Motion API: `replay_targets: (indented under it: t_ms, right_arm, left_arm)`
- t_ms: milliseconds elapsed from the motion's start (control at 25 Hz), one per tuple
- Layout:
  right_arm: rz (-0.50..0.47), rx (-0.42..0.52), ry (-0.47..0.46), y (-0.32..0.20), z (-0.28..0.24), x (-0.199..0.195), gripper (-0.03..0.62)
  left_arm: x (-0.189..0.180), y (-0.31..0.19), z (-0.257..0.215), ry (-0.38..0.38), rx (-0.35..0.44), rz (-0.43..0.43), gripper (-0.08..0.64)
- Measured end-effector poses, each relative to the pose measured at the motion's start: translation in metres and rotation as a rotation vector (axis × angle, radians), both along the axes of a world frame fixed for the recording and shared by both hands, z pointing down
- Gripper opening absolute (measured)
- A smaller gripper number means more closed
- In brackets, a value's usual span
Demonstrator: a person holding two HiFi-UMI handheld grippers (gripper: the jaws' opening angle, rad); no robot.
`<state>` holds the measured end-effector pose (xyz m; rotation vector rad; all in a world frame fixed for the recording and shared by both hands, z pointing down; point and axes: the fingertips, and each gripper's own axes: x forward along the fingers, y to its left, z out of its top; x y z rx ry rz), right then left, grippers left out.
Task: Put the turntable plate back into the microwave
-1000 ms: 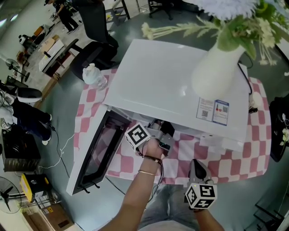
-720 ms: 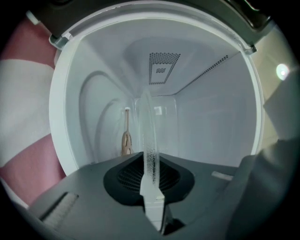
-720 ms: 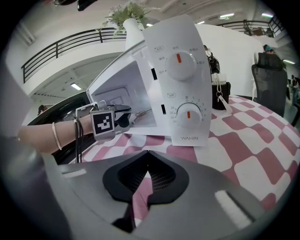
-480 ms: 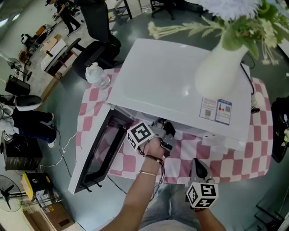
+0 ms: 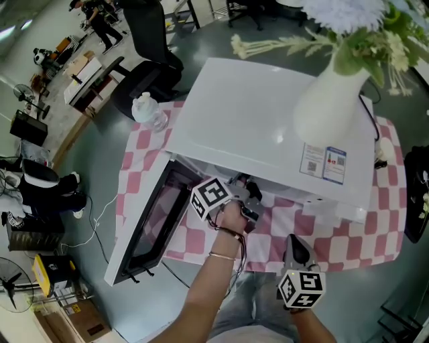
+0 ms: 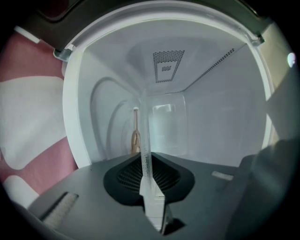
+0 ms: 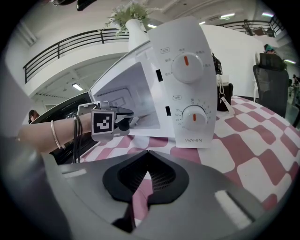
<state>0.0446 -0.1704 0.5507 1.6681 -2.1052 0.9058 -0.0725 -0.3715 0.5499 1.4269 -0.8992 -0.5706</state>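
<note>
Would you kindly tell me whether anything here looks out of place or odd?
A vase of flowers stands on top of the microwave, an odd perch while its door stands open and the left gripper holds the plate at the opening. Nothing looks spilled or damaged.

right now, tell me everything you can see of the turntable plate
The turntable plate looks like clear glass, seen edge-on in the left gripper view as a thin strip with a frosted rim. The left gripper is shut on its near edge. That view is rolled sideways, checked cloth at its left, so the plate seems held about level, reaching into the microwave. The head view hides it.
</note>
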Motion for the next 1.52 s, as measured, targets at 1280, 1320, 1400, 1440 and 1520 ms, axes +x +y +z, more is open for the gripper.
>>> replay_targets:
  t_ms: [1280,1320,1400,1440,1520]
  right_arm:
    - [-0.005,0.002,0.011,0.009,-0.008,-0.008,0.009]
    - [-0.004,0.001,0.011,0.009,-0.008,-0.008,0.009]
    - [-0.001,0.0,0.012,0.01,-0.008,-0.006,0.009]
    - [0.0,-0.001,0.012,0.01,-0.008,-0.006,0.009]
    - [0.002,-0.001,0.011,0.01,-0.008,-0.006,0.009]
  left_arm:
    - [0.008,0.006,-0.015,-0.283,0.029,0.16,0.364]
    - [0.01,0.007,-0.015,-0.303,0.03,0.176,0.365]
    - [0.011,0.009,-0.014,-0.328,0.031,0.2,0.368]
    - [0.012,0.01,-0.014,-0.331,0.03,0.207,0.368]
    - [0.013,0.011,-0.014,-0.326,0.027,0.216,0.368]
